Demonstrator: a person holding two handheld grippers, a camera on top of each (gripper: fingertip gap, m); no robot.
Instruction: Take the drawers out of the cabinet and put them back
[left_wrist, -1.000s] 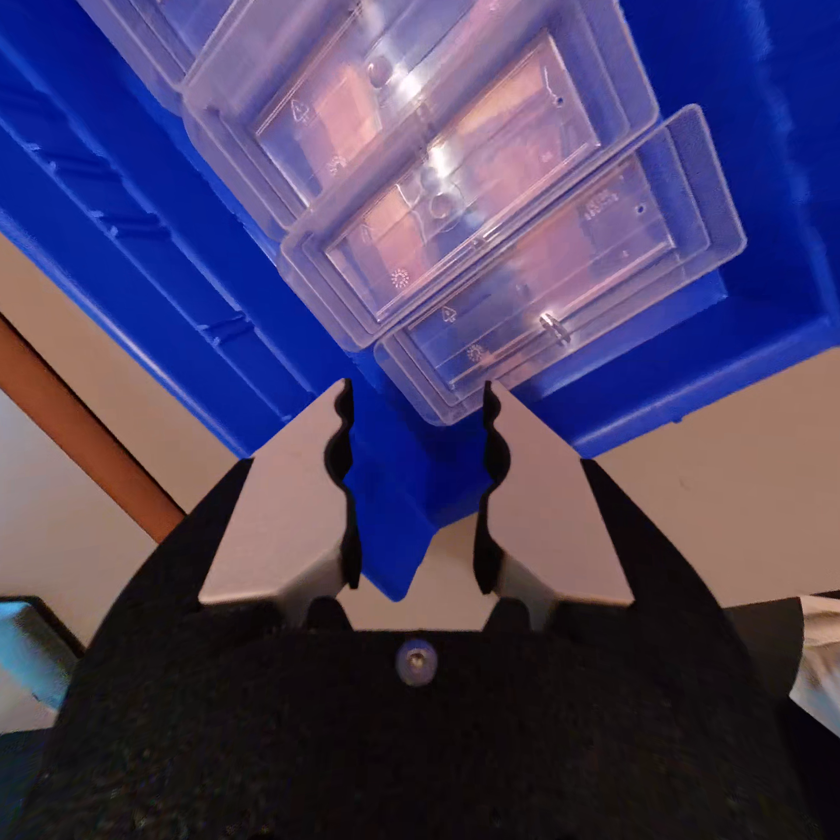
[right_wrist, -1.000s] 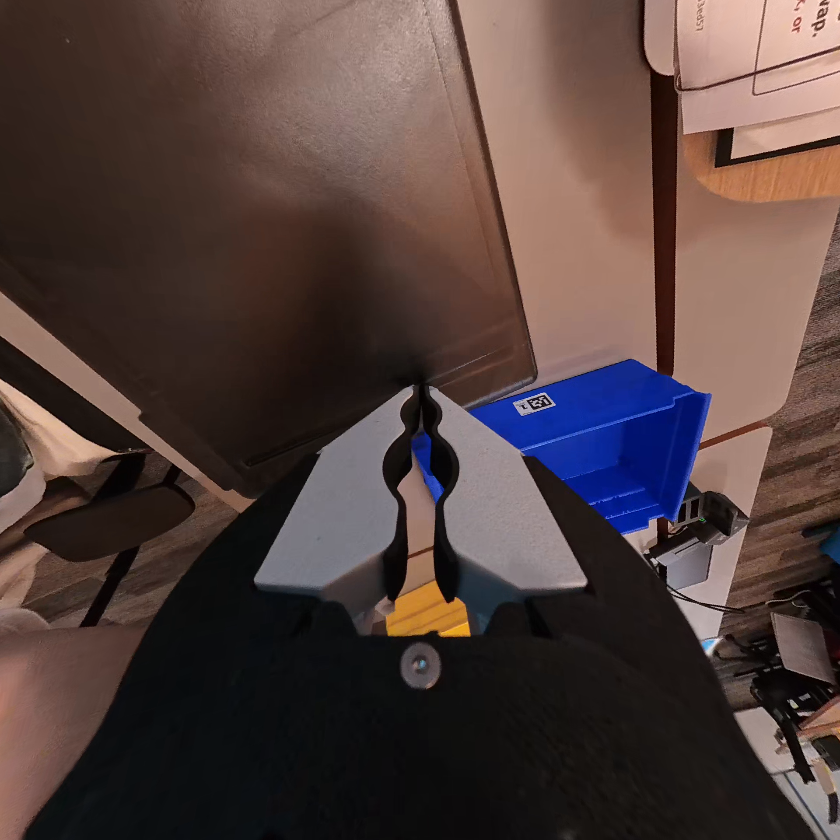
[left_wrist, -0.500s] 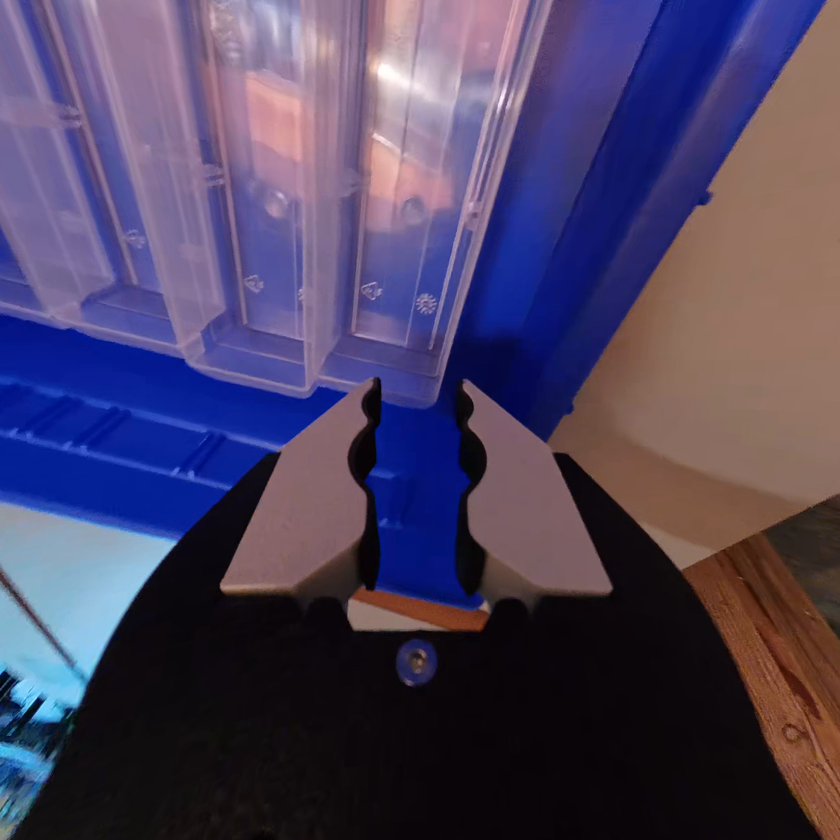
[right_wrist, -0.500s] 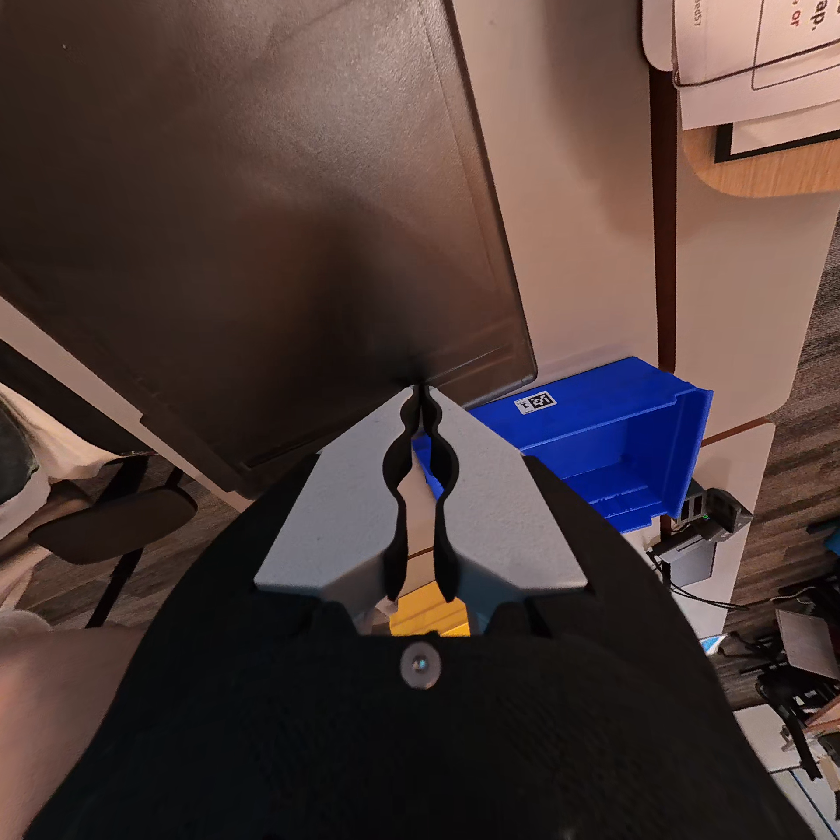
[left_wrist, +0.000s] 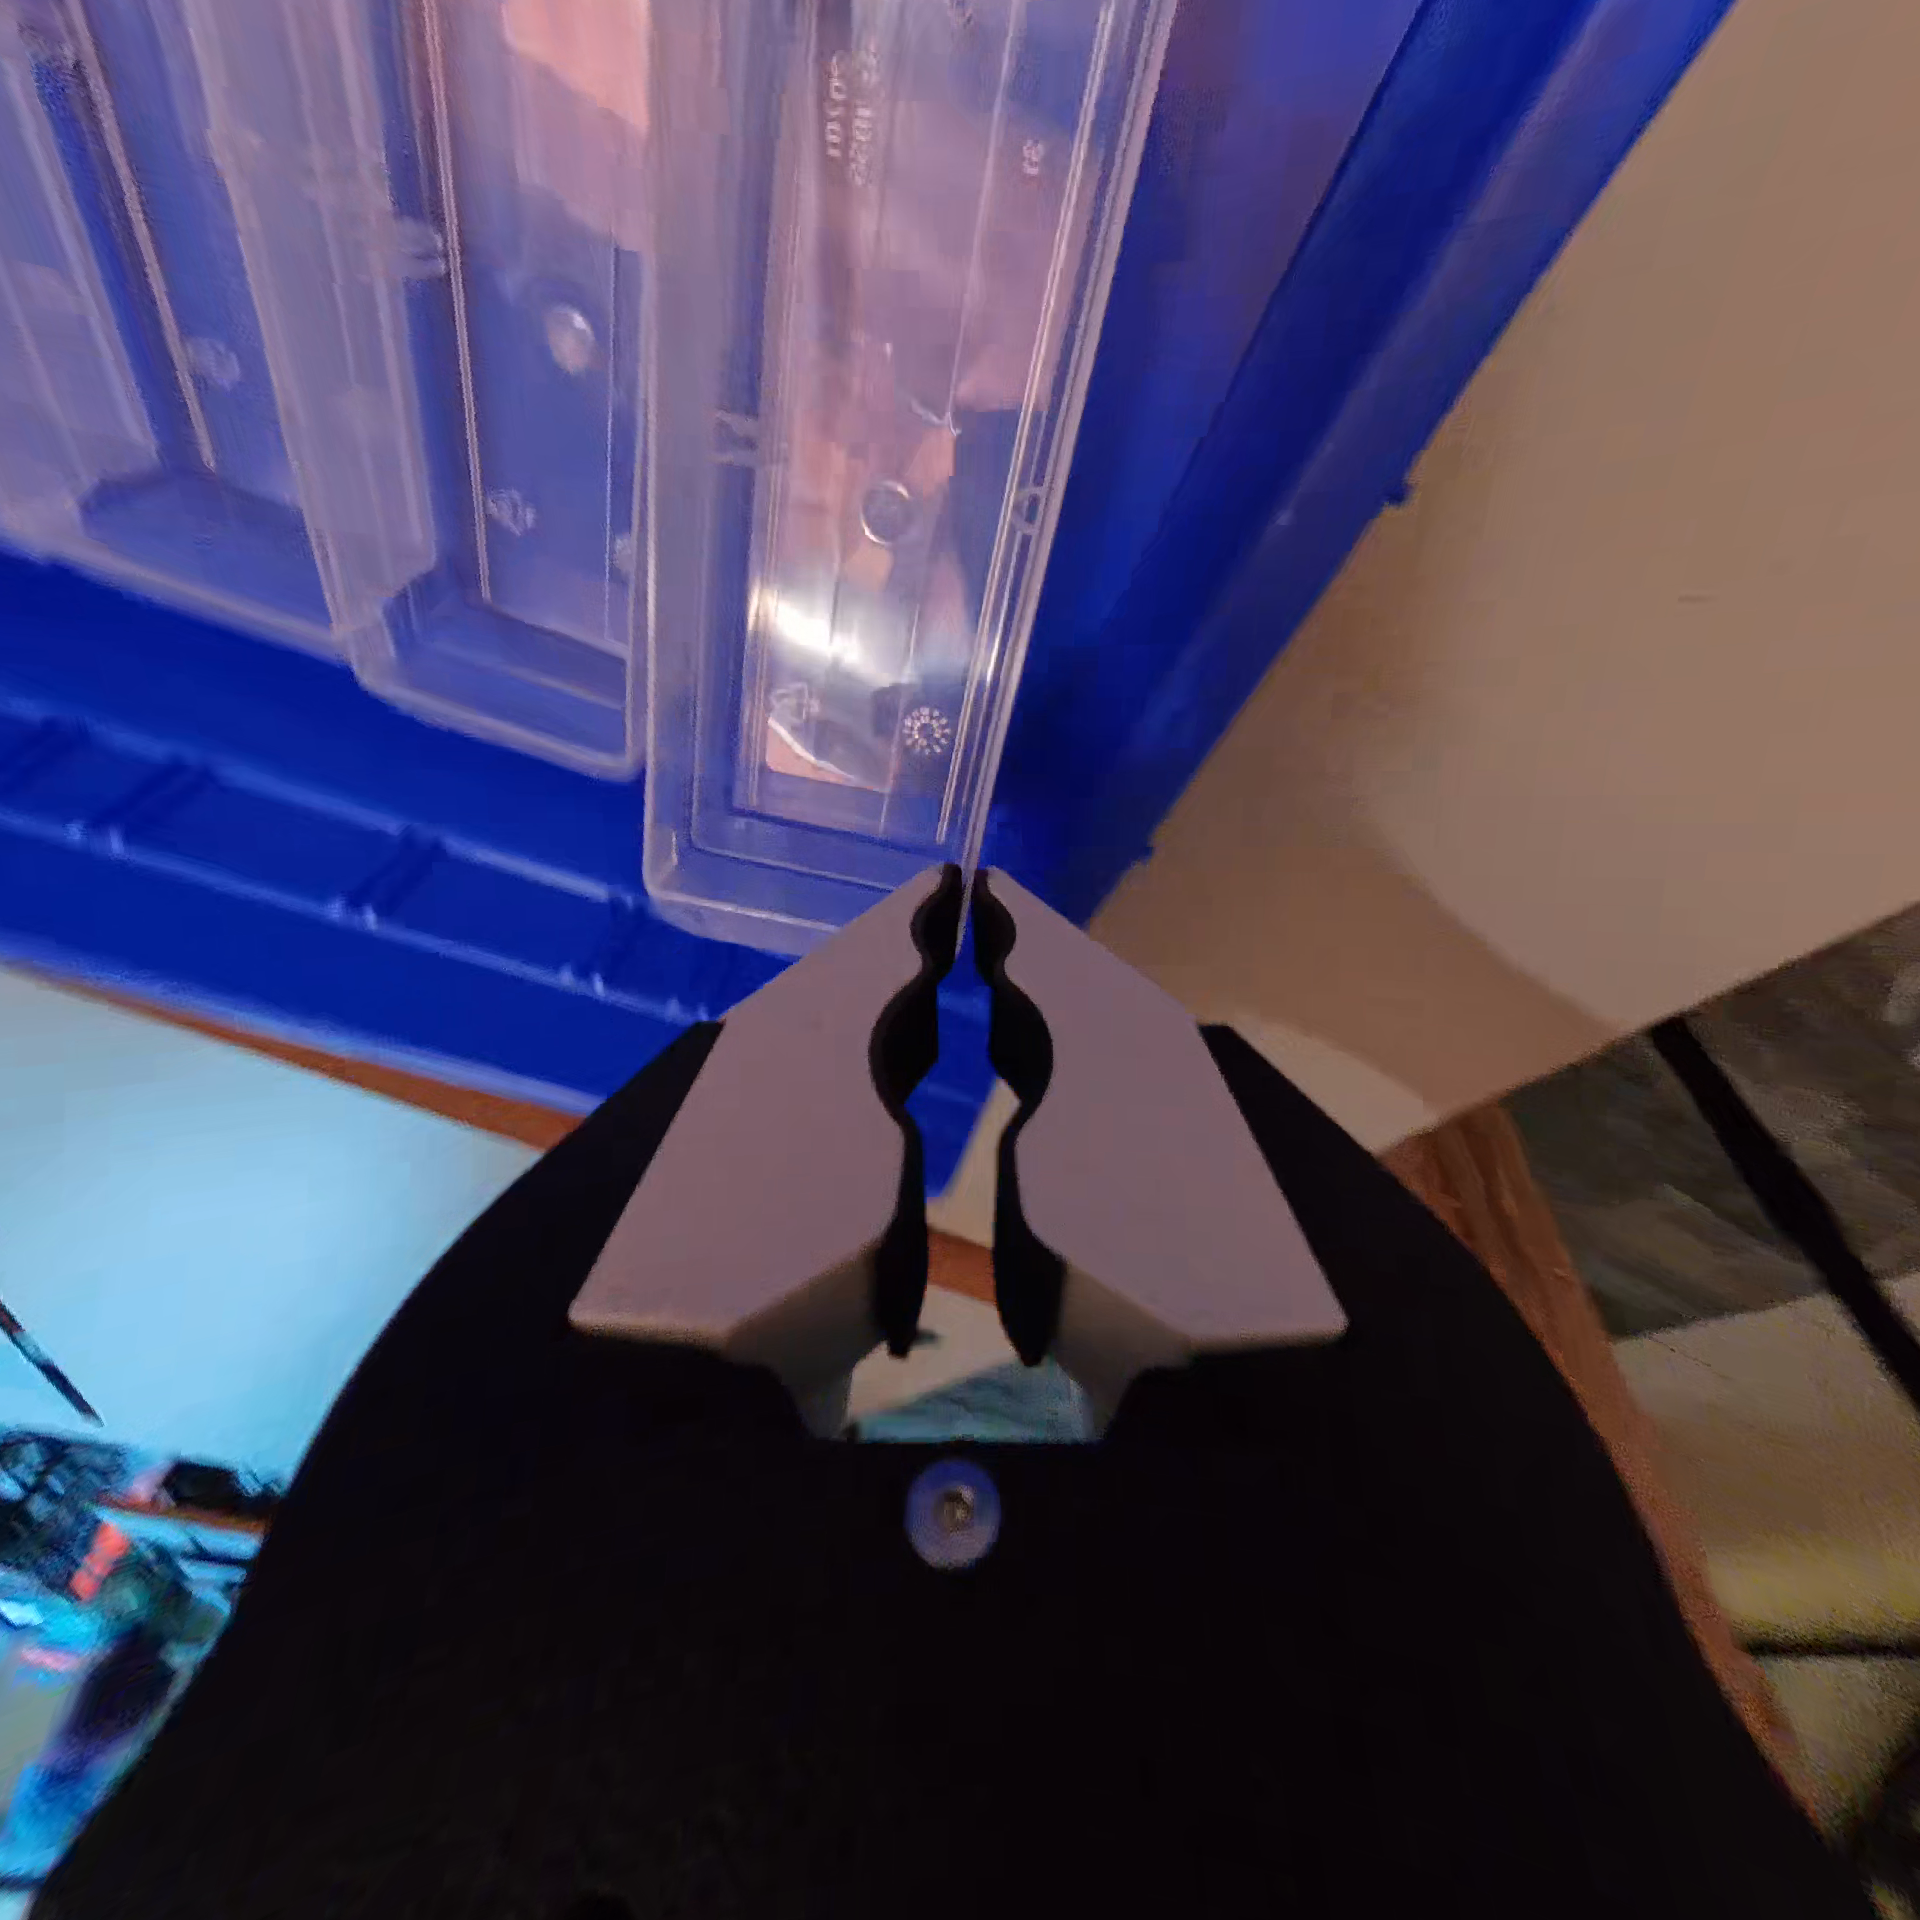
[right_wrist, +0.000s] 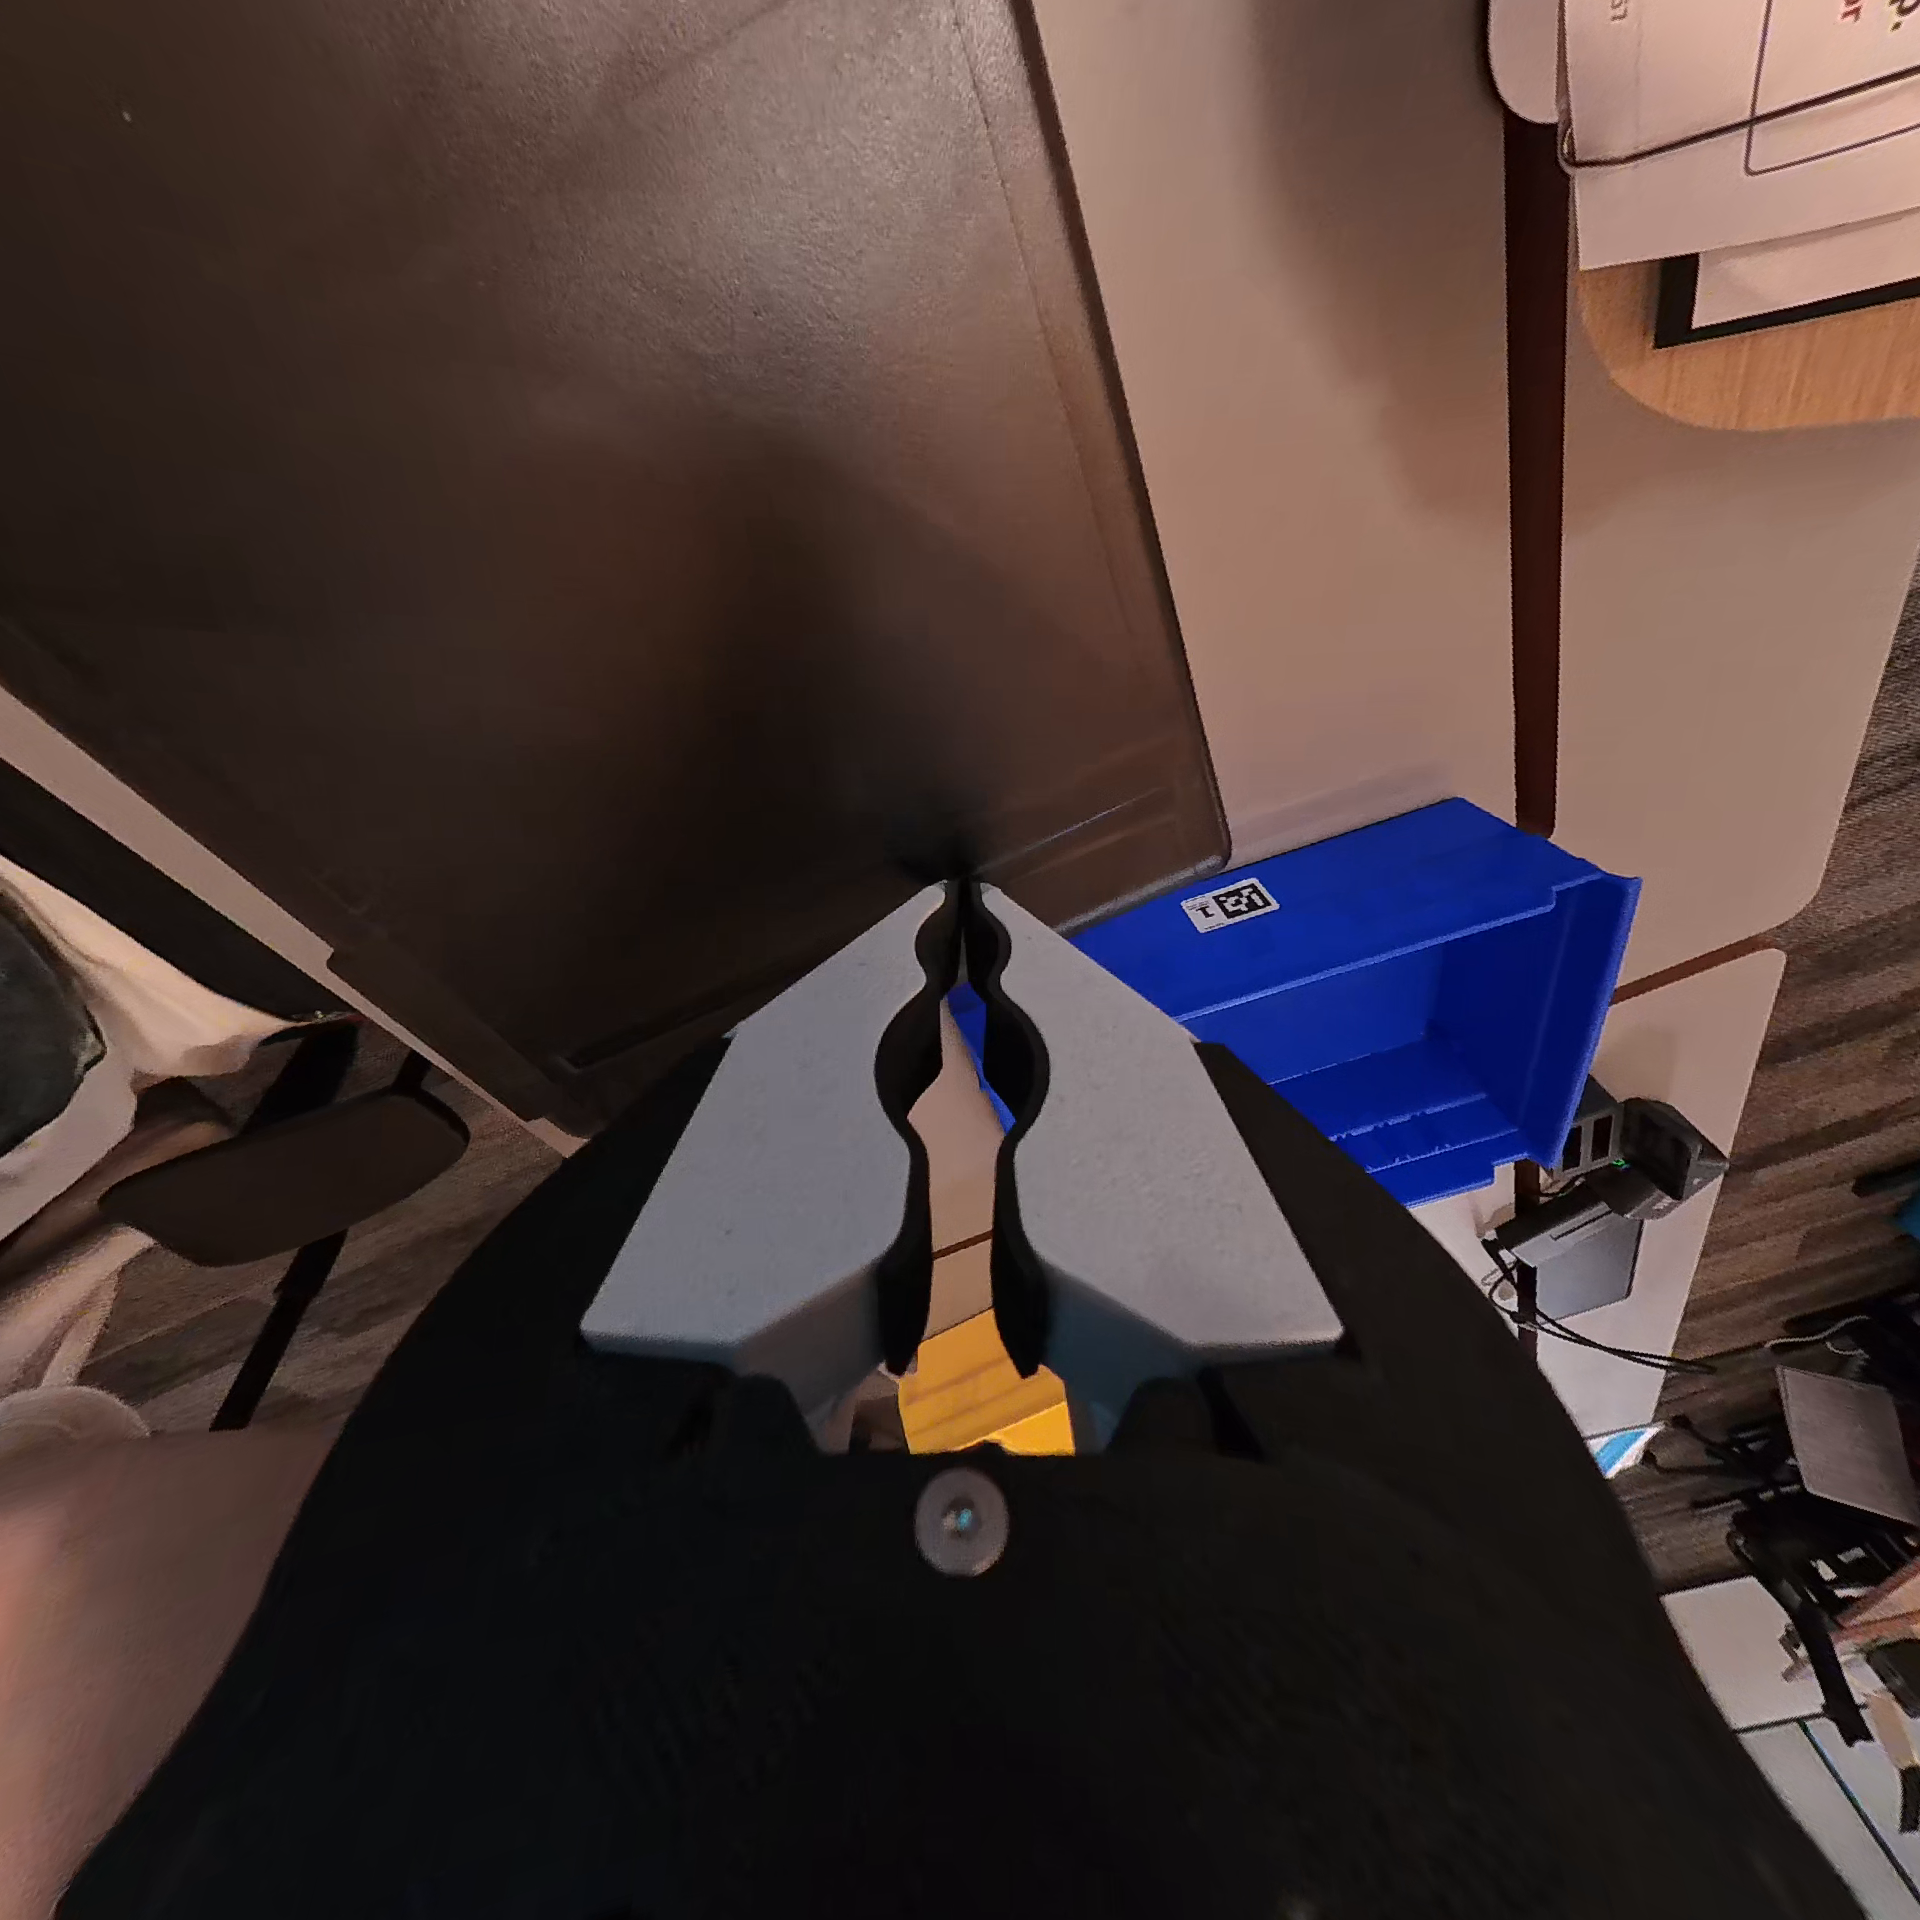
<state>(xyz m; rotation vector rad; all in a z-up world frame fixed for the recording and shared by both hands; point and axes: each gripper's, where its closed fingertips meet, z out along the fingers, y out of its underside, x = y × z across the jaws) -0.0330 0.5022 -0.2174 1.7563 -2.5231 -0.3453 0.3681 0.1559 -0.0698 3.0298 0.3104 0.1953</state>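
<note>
Several clear plastic drawers lie in a blue bin in the left wrist view. My left gripper is shut on the side wall of the rightmost clear drawer, pinching its thin edge at the near corner. In the right wrist view my right gripper is shut, its tips pressed against the dark brown cabinet, whose flat top fills the upper left. Whether the tips pinch anything there is hidden.
A second blue bin with a small tag stands on the white table to the right of the cabinet. A yellow object shows between the right fingers. A chair and floor clutter lie beyond the table edges.
My left gripper swung over the blue bin, moved to the rightmost clear drawer and closed on its side wall. The right gripper stayed shut against the cabinet, barely moving.
</note>
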